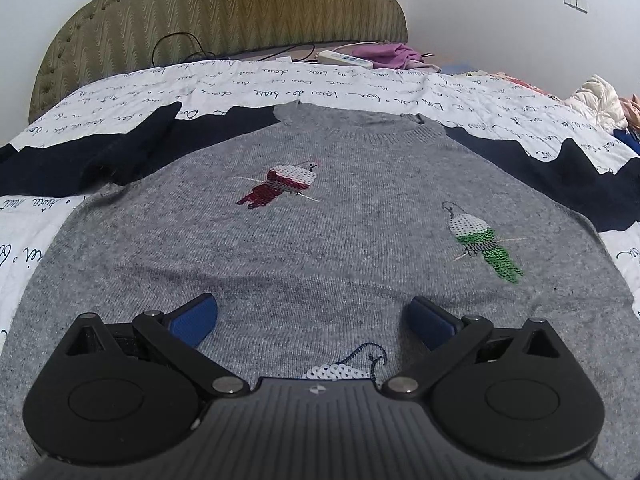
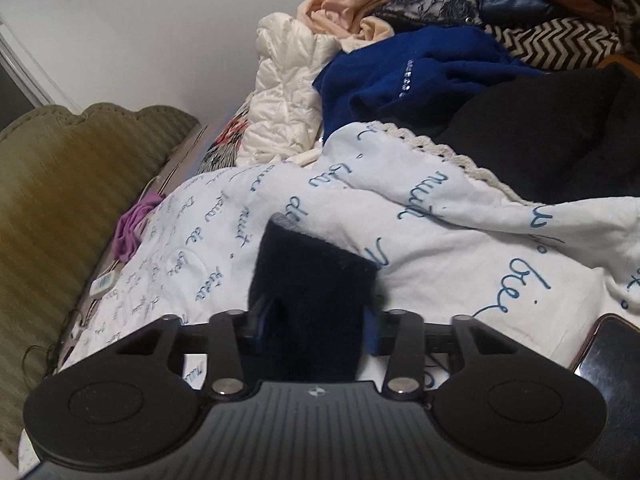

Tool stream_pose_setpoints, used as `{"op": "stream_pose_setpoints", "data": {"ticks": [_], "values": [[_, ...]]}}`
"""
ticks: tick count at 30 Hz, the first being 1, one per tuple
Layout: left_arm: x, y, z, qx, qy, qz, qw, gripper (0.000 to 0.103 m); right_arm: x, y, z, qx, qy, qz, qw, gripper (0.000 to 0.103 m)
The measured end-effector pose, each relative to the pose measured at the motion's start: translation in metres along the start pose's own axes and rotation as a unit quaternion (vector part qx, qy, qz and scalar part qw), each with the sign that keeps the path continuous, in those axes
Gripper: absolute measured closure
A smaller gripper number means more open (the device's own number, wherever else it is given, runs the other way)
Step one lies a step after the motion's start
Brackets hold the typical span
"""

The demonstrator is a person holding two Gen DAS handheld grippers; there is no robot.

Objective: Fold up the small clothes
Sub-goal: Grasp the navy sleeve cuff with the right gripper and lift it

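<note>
Grey knit sweater with navy sleeves, sequin birds, flat on script-print quilt | left gripper spread wide, empty (over hem) | right gripper clamps navy cuff | beyond sweater: olive headboard, clothes pile

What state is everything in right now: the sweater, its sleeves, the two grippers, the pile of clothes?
Sweater: spread flat on the bedspread, front up, body not yet folded.
Left sleeve: folded back on itself beside the body.
Cuff: between the right gripper's fingers.
Right gripper: shut on the cuff.
Left gripper: open over the sweater, holding nothing.
Clothes pile: unfolded, heaped.
</note>
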State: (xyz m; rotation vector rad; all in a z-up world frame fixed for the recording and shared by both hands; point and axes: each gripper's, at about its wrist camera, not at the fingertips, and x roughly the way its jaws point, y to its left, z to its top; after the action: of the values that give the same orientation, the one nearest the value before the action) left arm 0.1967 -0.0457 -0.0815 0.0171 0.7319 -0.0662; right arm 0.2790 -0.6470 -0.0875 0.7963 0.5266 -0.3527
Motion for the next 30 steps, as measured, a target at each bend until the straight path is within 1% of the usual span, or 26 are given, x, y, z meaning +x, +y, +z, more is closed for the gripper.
{"op": "stream_pose_setpoints", "data": {"ticks": [2,3,4,7,9,11,13,14,16,18,19,20,21,22,23,24,25,26,27,28,29,30], "values": [[0.000,0.000,0.000,0.000,0.000,-0.001,1.0000,0.000,-0.002,0.001,-0.003,-0.007,-0.011,0.001,1.000,0.086],[0.000,0.001,0.000,0.000,0.000,-0.001,1.0000,0.000,-0.003,0.002,-0.004,-0.014,-0.020,-0.001,1.000,0.090],[0.000,0.001,0.000,-0.001,0.000,-0.002,1.0000,0.000,-0.005,0.005,-0.005,-0.023,-0.032,-0.007,0.999,0.092],[-0.005,0.009,0.004,-0.016,0.000,-0.020,0.9997,0.001,-0.016,0.022,-0.008,-0.047,-0.056,-0.002,0.997,0.093],[-0.013,0.018,0.013,-0.039,-0.006,-0.052,0.9979,0.001,-0.029,0.049,-0.014,-0.080,-0.063,0.020,0.995,0.093],[-0.022,0.029,0.026,-0.071,-0.020,-0.084,0.9937,0.001,-0.043,0.082,-0.028,-0.114,-0.057,0.061,0.990,0.093],[-0.027,0.041,0.039,-0.114,-0.029,-0.119,0.9859,0.001,-0.059,0.116,-0.050,-0.141,-0.044,0.116,0.982,0.093],[-0.029,0.047,0.045,-0.138,-0.031,-0.138,0.9803,0.000,-0.065,0.133,-0.065,-0.147,-0.031,0.146,0.978,0.093],[-0.027,0.056,0.056,-0.189,-0.026,-0.172,0.9665,0.001,-0.074,0.167,-0.100,-0.154,0.005,0.208,0.966,0.093],[-0.025,0.060,0.064,-0.240,-0.021,-0.201,0.9496,0.000,-0.075,0.201,-0.145,-0.166,0.054,0.253,0.952,0.092],[-0.024,0.058,0.066,-0.251,-0.022,-0.221,0.9423,0.000,-0.073,0.216,-0.170,-0.171,0.084,0.267,0.945,0.090],[-0.022,0.056,0.068,-0.253,-0.024,-0.232,0.9391,0.000,-0.070,0.228,-0.195,-0.179,0.113,0.274,0.938,0.080],[-0.020,0.052,0.068,-0.253,-0.023,-0.229,0.9399,0.000,-0.068,0.239,-0.219,-0.195,0.141,0.275,0.931,0.075],[-0.016,0.048,0.066,-0.251,-0.016,-0.225,0.9414,0.000,-0.067,0.246,-0.239,-0.213,0.162,0.266,0.926,0.067],[-0.012,0.046,0.065,-0.250,-0.004,-0.227,0.9414,0.000,-0.068,0.248,-0.253,-0.223,0.172,0.256,0.925,0.064],[-0.006,0.044,0.064,-0.249,0.012,-0.232,0.9401,0.000,-0.073,0.243,-0.261,-0.223,0.171,0.257,0.925,0.064],[0.001,0.043,0.065,-0.251,0.024,-0.237,0.9383,0.000,-0.079,0.234,-0.265,-0.218,0.161,0.268,0.925,0.063],[0.008,0.041,0.065,-0.252,0.036,-0.242,0.9363,0.000,-0.086,0.224,-0.265,-0.214,0.143,0.271,0.927,0.062],[0.016,0.039,0.065,-0.256,0.051,-0.248,0.9330,0.001,-0.090,0.211,-0.261,-0.213,0.117,0.258,0.935,0.059],[0.026,0.037,0.065,-0.262,0.068,-0.258,0.9273,0.001,-0.096,0.197,-0.258,-0.215,0.085,0.230,0.945,0.049],[0.036,0.034,0.065,-0.271,0.083,-0.270,0.9203,0.001,-0.100,0.186,-0.254,-0.225,0.049,0.191,0.954,0.033],[0.047,0.031,0.066,-0.277,0.094,-0.279,0.9145,0.000,-0.103,0.176,-0.251,-0.227,0.018,0.149,0.962,0.029]]}}
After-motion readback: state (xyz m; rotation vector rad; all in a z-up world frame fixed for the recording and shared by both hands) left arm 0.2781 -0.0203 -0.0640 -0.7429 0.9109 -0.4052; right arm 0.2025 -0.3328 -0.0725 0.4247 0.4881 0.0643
